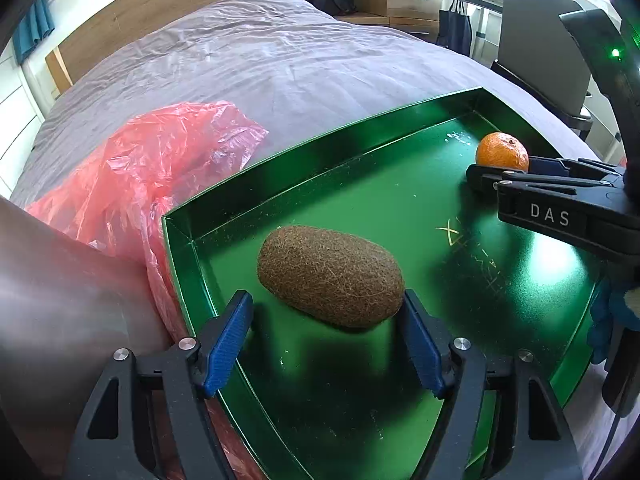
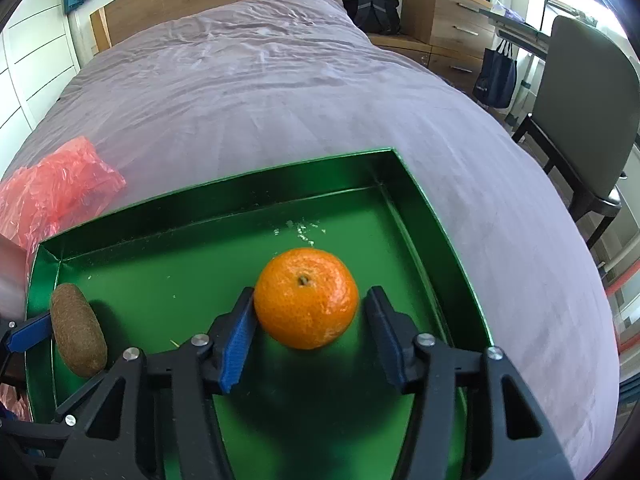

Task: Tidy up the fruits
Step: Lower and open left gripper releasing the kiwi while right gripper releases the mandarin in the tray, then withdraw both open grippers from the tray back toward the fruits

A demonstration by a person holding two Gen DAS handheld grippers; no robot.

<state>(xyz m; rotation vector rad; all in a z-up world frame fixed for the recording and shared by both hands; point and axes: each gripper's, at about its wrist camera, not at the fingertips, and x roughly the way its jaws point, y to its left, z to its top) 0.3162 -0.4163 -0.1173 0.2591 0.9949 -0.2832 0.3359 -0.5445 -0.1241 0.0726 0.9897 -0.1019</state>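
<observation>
A brown fuzzy kiwi (image 1: 330, 275) lies in a green metal tray (image 1: 320, 152) on the bed. My left gripper (image 1: 326, 308) is open, its blue pads on either side of the kiwi's near end. An orange mandarin (image 2: 306, 298) sits in the tray (image 2: 224, 180) near its far right corner. My right gripper (image 2: 308, 300) is open around the mandarin; the left pad is at its skin and the right pad stands a little apart. The mandarin (image 1: 502, 151) and right gripper (image 1: 480, 174) also show in the left wrist view, and the kiwi (image 2: 78, 330) in the right wrist view.
A crumpled red plastic bag (image 1: 148, 176) lies on the bed just left of the tray. The purple-grey bedsheet (image 2: 260, 92) stretches beyond. A chair (image 2: 584, 120), a black backpack (image 2: 372, 0) and wooden drawers (image 2: 448, 20) stand to the right of the bed.
</observation>
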